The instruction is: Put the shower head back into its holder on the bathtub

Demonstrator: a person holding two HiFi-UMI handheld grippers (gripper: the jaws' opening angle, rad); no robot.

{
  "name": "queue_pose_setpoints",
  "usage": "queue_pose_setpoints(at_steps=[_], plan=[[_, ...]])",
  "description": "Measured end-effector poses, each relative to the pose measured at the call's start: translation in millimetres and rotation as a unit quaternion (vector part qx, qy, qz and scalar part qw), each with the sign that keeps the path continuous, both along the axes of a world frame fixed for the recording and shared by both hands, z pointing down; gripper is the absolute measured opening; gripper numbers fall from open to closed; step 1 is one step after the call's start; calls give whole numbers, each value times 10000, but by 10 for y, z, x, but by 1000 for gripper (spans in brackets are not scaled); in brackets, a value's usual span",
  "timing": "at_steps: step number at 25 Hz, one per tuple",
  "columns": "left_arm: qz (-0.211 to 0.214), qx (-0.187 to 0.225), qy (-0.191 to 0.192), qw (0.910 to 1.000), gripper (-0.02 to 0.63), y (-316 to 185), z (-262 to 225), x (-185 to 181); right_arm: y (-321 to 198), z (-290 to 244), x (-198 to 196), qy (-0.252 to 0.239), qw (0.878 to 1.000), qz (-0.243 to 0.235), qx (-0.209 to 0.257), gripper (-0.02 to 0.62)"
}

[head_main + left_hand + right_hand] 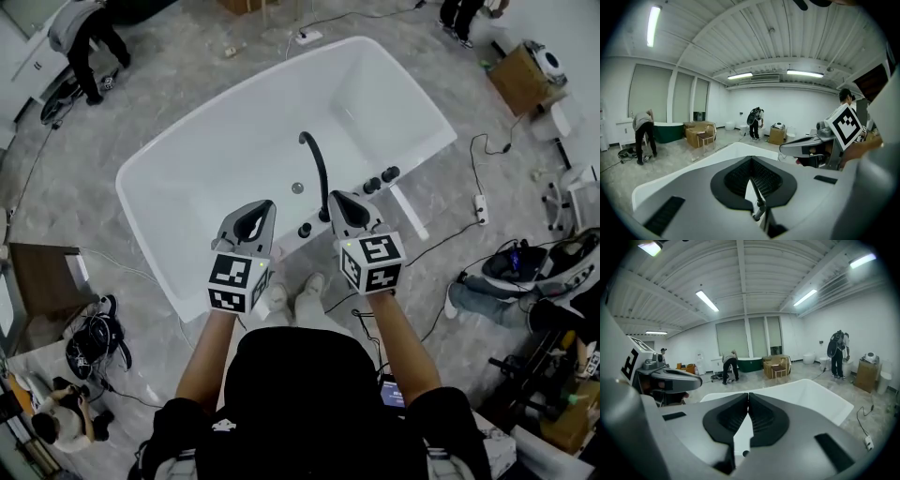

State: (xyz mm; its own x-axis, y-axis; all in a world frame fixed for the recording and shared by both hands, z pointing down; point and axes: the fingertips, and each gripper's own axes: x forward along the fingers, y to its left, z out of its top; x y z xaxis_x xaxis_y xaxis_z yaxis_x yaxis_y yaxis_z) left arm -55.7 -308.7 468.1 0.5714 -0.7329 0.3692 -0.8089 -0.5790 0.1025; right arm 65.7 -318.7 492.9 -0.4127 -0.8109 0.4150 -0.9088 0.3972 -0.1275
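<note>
A white bathtub (187, 155) lies below me, with a black curved spout (319, 164) and black knobs (382, 178) on its near rim. Outside the rim, just right of the knobs, a white stick-like piece (409, 213) slants down; I take it for the shower head, and its holder is hidden. My left gripper (265, 204) hovers over the near rim, shut and empty; in its own view (750, 159) the spout (757, 197) shows below the pads. Beside the spout's base my right gripper (336, 197) (748, 394) is shut on nothing.
My feet (300, 295) stand at the tub's near side. Cables and a power strip (481, 208) lie on the floor to the right, cardboard boxes (520, 80) beyond. A person (89, 37) bends over at the far left; another sits at the right.
</note>
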Motion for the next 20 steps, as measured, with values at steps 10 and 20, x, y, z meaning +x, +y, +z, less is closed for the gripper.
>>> queue_pose_setpoints(at_steps=[10,20], plan=[[122,485,-40,9987,14,-66,-602,50,-66,-870,51,-4,9965,-99,828,23],[58,1027,-53,9947,14,-184,-1076,78,-108,-1354,219,-78,9907,-41,1355,23]])
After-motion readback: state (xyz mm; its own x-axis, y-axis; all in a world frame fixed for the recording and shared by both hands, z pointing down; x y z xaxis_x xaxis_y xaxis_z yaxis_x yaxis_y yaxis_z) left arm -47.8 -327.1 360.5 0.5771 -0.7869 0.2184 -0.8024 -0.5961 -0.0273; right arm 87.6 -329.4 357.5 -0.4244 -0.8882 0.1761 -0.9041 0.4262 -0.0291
